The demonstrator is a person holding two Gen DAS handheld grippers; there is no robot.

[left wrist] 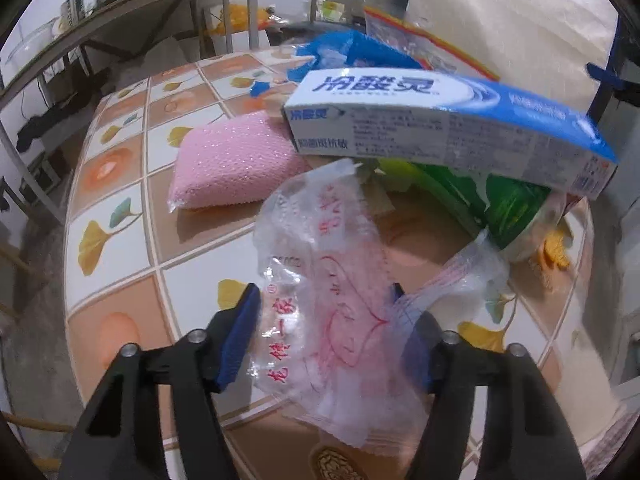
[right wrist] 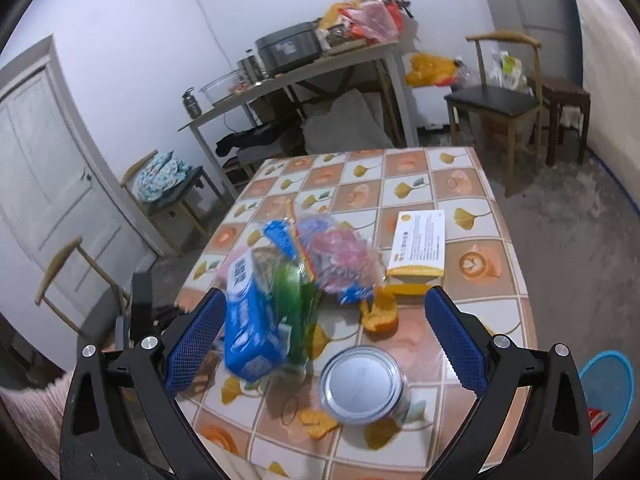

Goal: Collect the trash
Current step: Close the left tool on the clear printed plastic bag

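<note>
Left tool (left wrist: 326, 300) is pinching the clear plastic bag (left wrist: 320, 280) near the surface (left wrist: 120, 240) edge; right tool (right wrist: 324, 336) is hanging wide, empty. Thin film risks slipping out, and lifting could be dragging the toothpaste box (left wrist: 440, 128) off the pile.

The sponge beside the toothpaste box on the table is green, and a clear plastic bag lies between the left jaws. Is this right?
Not quite. The sponge is pink, not green, as the left wrist view shows. It does lie beside the toothpaste box, with the clear plastic bag between the left jaws.
</note>
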